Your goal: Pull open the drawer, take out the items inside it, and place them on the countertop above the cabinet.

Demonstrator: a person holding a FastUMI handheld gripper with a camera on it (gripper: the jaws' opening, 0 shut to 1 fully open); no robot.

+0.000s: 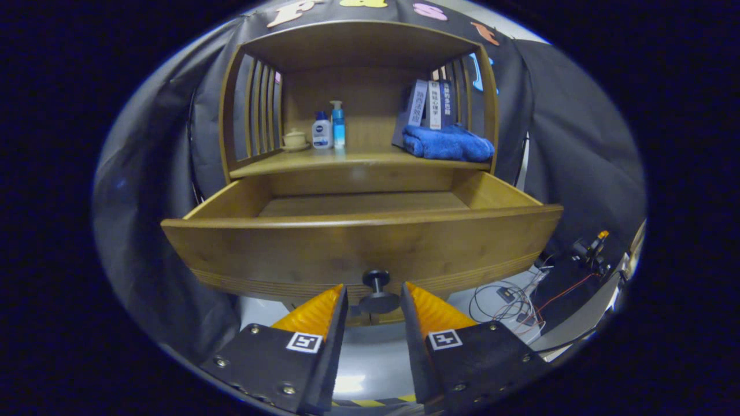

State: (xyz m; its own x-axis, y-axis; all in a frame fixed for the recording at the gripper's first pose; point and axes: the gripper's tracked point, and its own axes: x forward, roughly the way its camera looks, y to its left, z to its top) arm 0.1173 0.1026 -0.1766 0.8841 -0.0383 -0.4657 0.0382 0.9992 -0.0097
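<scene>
- Drawer (361, 248) stands pulled well out of the cabinet (358, 104); its front panel faces the camera, side walls run back under the countertop (352, 162).
- Knob (377, 292) on the drawer front sits between the fingertips of the gripper (374, 300), low on the panel.
- Jaws are parted, one on each side of the knob. A gap shows on both sides of the knob's disc, so nothing is clamped; grip reads as released.
- Drawer floor: only the back strip is visible over the front rim, and it looks bare. The near part is hidden behind the panel, so whether items lie there cannot be told.
- Countertop already carries a small cup (295, 138), two bottles (328, 130), a folded blue towel (448, 143) and books (430, 104) leaning behind the towel.
- Free countertop lies in the middle, between the bottles and the towel.
- Step, as judged: the pull-open part looks done; gripper is at the knob with fingers slack.
- Next move calls for backing clear of the knob, lifting over the front rim, and tilting down to see into the near part of the drawer.
- Any item found should be gripped and set on the middle gap, clear of the bottles.
- Cables (509, 300) lie on the floor to the right, below the drawer.
</scene>
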